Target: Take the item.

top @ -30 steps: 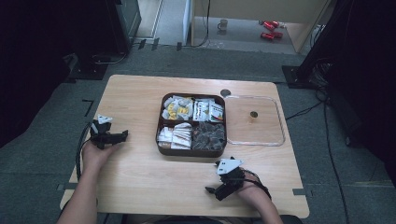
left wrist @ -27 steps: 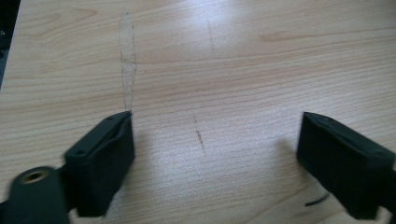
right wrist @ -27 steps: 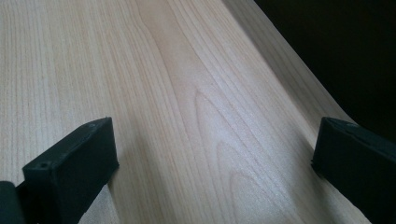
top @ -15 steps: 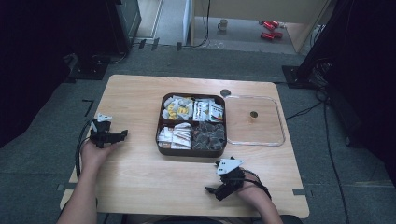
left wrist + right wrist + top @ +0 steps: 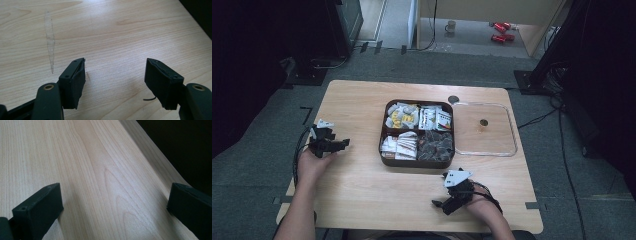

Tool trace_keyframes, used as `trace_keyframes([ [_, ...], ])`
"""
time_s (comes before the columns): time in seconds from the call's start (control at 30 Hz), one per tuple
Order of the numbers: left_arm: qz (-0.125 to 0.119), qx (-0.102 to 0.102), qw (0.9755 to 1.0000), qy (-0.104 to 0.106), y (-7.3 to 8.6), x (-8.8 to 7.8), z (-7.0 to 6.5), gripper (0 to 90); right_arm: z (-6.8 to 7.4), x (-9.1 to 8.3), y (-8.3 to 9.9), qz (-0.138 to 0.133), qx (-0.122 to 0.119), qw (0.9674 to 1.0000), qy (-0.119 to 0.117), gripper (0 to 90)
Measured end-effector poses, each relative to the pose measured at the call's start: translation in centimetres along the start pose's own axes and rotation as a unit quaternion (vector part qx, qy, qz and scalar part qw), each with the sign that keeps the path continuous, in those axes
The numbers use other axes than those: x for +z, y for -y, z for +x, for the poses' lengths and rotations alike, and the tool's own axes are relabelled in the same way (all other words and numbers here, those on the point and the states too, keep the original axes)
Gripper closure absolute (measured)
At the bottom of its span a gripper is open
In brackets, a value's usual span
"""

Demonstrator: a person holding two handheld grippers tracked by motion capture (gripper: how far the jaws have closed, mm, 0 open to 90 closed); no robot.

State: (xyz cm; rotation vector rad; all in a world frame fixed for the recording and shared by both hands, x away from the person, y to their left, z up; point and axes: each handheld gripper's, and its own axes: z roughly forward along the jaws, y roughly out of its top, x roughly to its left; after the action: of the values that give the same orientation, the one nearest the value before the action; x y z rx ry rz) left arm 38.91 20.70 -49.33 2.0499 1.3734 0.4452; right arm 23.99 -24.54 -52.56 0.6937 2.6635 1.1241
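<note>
High view first: the tabletop (image 5: 362, 190) carries a dark four-compartment tray (image 5: 383, 150) near its middle, toward the far edge, and just beside it, toward the far right corner, a clear lid (image 5: 511, 145) lying flat with its knob up. From largest to smallest, that lid is the biggest loose piece and, as I judge it, the thing left to deal with, since the tray sits open and full (wrapped sachets in three compartments, something dark in the near right one).

I read the work as not yet begun on either piece. My left hand-held gripper (image 5: 343, 144) rests near the left edge, well apart from the tray, and in the left gripper view its jaws stand spread over bare wood with nothing between them. My right hand-held gripper (image 5: 439, 205) lies close to the near edge, below the tray's near right corner, also spread wide and empty in the right gripper view.

Reaching, gripping and seating the lid all look to be ahead of me.
</note>
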Motion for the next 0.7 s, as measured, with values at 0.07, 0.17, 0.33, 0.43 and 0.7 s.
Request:
trace_keyframes([
  [0.07,0.0,0.003,1.0,0.003,-0.1,-0.2,-0.1,33.4,0.0,0.0,0.0,0.0,0.0,1.0,0.0,0.0],
  [0.17,-0.003,0.002,1.0,0.009,-0.3,-0.4,-0.1,35.0,0.0,0.0,0.0,0.0,0.0,1.0,0.0,0.0],
  [0.33,-0.005,0.008,0.9997,0.023,-0.8,-0.8,-0.5,39.7,0.0,0.0,0.0,0.0,0.0,1.0,0.0,0.0],
  [0.43,-0.002,0.002,0.9996,0.029,-0.9,-0.9,-0.7,43.4,0.0,0.0,0.0,0.0,0.0,1.0,0.0,0.0],
  [0.7,-0.008,0.013,0.999,0.041,-1.5,-1.5,-1.4,43.7,0.0,0.0,0.0,0.0,0.0,1.0,0.0,0.0],
])
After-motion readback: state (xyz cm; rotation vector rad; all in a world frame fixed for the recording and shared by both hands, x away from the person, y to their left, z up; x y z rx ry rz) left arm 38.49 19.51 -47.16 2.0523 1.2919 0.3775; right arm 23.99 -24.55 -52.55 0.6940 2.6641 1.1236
